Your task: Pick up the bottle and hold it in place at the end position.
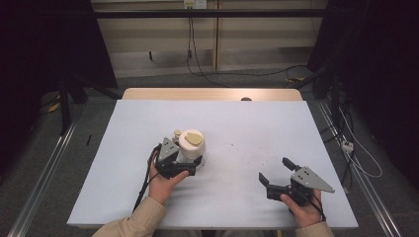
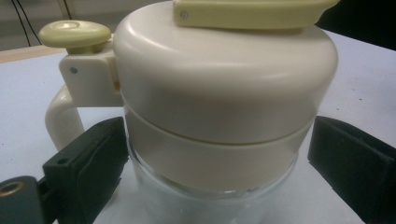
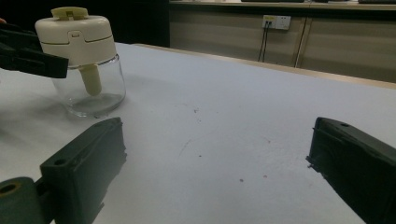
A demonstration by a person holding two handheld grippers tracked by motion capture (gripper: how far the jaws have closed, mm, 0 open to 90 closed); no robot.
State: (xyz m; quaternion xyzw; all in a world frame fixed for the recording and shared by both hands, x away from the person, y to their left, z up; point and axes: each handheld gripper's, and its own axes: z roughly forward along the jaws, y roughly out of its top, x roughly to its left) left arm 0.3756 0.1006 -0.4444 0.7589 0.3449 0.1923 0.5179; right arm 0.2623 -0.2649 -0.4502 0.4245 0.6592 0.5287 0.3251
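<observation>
Cream lid over clear glass: the jar point(image 1: 190, 145) stands mid-table point(image 1: 123, 197), nothing crowding it. The left gripper point(image 1: 184, 159) straddles its glass body, jaws wide on either side, perhaps just short of touching. The right gripper point(image 1: 276, 174) hangs well apart, jaws spread, holding nothing.

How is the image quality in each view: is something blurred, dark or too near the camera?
High view: table evenly lit, surroundings nearly black. Left gripper view: the jar sits very close, soft and cropped, between the left gripper jaws. Right gripper view: table sharp, the right gripper jaws dark and slightly blurred.
</observation>
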